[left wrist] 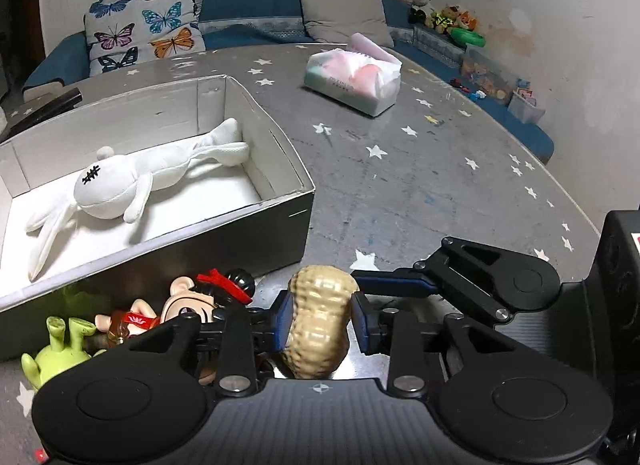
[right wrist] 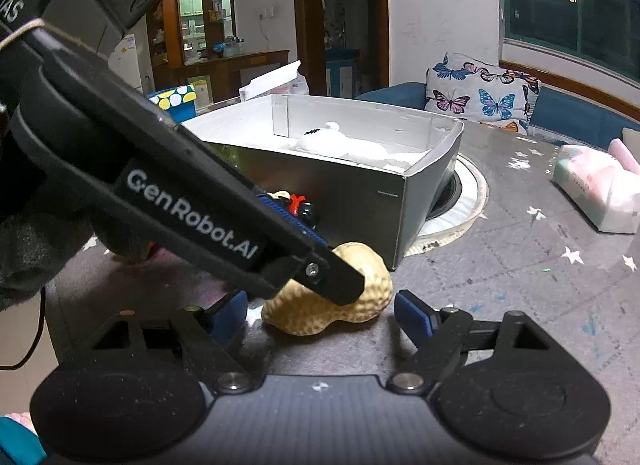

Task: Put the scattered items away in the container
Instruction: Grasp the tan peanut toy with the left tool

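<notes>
Working the peanut toy with my left claw: it sits between the blue pads, but the right pad shows a sliver of gap, so I read the claw as part open around it, not clamped. The toy looks to rest on the table, just outside the box's near corner. From the right wrist view my right claw is open wide and empty, fingers either side of the same peanut without touching.

Progress, judged from layout: one item in, the rest out. The white plush rabbit lies flat inside the box. Still outside, against the box's front wall: the peanut, a small figurine with red headband, and a green antenna-eyed toy. The tissue pack sits well apart across the table; can't tell if it counts as clutter.

Materials:
- Peanut: tan, ribbed, waisted shell shape, glossy. Looks hard, may slip on a light pinch.
- Rabbit: soft fabric, limp long ears and legs, black stitched mark on its head.
- Box: rectangular cardboard, white inside, silvery-grey outside, open top, low walls.
- Figurine: looks like smooth moulded plastic, partly hidden by my claw.
- Table: grey cover with white stars, scuffed.
</notes>
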Demonstrator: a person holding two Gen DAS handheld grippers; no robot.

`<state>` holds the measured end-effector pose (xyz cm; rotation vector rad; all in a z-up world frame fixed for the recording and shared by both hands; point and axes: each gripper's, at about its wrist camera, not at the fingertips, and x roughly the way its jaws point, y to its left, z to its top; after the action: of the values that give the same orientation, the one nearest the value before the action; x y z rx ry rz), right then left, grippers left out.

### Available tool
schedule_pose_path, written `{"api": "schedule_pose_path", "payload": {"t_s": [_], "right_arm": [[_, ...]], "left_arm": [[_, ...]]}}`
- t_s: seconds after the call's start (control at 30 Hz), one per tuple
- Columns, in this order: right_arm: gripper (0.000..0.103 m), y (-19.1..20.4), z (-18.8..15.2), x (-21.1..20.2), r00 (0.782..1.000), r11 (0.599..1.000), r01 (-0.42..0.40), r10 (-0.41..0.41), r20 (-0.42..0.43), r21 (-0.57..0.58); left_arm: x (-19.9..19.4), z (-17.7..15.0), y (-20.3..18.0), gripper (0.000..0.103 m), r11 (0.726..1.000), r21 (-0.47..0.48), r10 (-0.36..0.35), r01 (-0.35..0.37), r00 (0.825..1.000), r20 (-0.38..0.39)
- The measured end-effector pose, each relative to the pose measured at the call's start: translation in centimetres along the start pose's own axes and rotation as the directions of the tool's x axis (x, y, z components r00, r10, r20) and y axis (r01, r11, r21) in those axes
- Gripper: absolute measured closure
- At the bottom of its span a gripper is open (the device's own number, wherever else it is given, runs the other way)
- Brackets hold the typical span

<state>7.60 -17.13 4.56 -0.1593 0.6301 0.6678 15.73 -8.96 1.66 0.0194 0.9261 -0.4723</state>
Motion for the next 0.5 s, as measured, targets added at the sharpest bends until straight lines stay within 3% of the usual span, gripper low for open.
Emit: {"api": "schedule_pose_path", "payload": {"t_s": [0.1, 0.23, 0.5], "right_arm": [[0.028, -0.5, -0.2, -0.1, 1.0, 1.0, -0.001, 0.002, -0.007, 0.01], [0.03, -0.8, -0.4, -0.8, 1.0, 1.0, -0.005, 0.005, -0.004, 0.007], [0.03, -0.9, -0.6, -1.8, 1.0, 1.0, 0.004, -0.004, -0.004, 0.001]], "left_arm": [[-0.2, 0.1, 0.1, 0.067, 0.998, -0.044, -0.035, 0.035, 0.999, 0.001], [0.1, 0.1, 0.7, 0.067, 0.977, -0.151, -0.156, 0.152, 0.988, -0.012], [0.3, -0.2, 0.8, 0.066, 0.975, -0.156, -0.159, 0.156, 0.987, -0.002]]}}
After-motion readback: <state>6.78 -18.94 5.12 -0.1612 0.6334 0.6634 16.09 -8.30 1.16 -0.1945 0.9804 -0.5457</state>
